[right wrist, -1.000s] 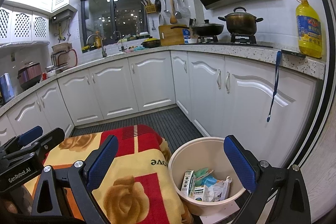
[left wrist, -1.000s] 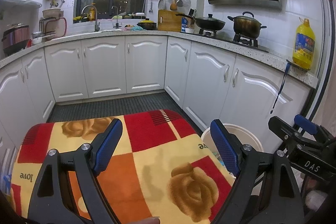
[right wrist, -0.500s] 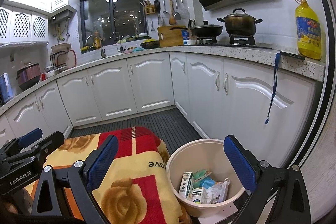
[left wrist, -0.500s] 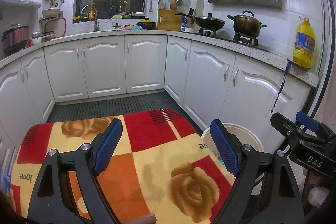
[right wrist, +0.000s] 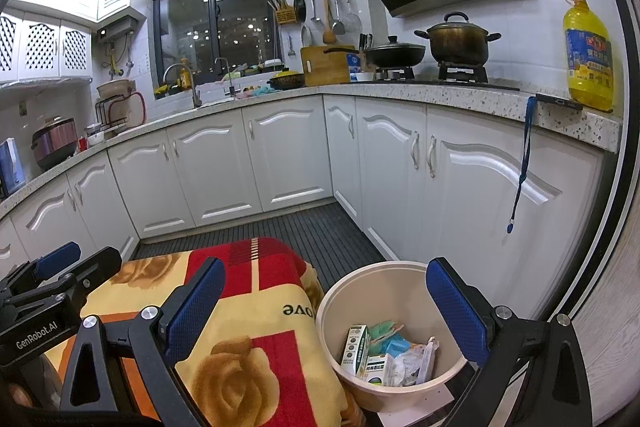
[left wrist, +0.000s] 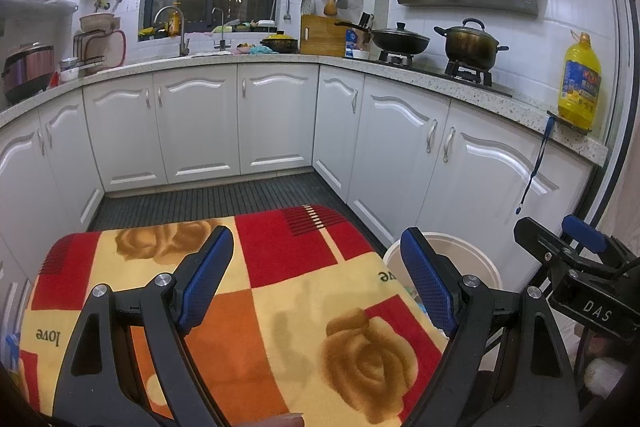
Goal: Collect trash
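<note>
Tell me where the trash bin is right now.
In the right wrist view the beige trash bin stands on the floor at lower right, beside the blanket-covered surface and in front of the white cabinets, with packaging inside.

Fuzzy cloth blanket; smooth plastic bin; glossy cabinets.

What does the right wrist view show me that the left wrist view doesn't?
Only the right wrist view: the trash inside the beige bin, cartons and crumpled wrappers. Only the left wrist view: the blanket's near left corner with the word "love". Both: the blanket-covered surface, bin, white cabinets, oil bottle, and both grippers, left gripper and right gripper, jaws open and empty.
</note>
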A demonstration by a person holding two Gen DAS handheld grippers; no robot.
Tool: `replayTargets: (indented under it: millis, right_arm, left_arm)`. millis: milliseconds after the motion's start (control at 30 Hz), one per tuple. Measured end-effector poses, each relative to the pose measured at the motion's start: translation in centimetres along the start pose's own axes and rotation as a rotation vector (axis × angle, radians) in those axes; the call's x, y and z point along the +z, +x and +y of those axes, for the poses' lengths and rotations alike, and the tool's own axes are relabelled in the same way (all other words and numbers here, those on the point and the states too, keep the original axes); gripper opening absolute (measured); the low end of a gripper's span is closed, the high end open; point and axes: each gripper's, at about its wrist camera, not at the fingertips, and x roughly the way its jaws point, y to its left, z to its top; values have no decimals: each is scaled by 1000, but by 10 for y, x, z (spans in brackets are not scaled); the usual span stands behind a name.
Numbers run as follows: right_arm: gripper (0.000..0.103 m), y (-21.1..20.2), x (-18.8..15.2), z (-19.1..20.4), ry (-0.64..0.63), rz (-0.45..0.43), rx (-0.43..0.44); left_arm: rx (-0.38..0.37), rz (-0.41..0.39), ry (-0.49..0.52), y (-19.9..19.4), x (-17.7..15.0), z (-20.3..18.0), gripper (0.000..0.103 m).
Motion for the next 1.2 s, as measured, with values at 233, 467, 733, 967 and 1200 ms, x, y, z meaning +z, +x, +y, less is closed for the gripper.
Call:
replayTargets:
  millis: [233, 467, 733, 967, 1200]
  right_arm:
    - [100, -1, -3, 4, -3, 2, -2]
    - [100, 1, -3, 3, -4, 2, -1]
    - [100, 3, -7, 3, 0, 10, -3]
    - [100, 6, -10, 2, 2, 18, -7]
    - [100, 12, -15, 2, 1, 39, -14]
  left_arm:
    - [-3, 2, 2, 1, 0, 0, 85]
    - [-5, 4, 7, 2, 0, -1, 85]
    - [-12, 11, 17, 6, 0, -3, 85]
    - [-20, 19, 20, 10, -1, -4, 85]
    - [-38, 32, 18, 17, -5, -3, 85]
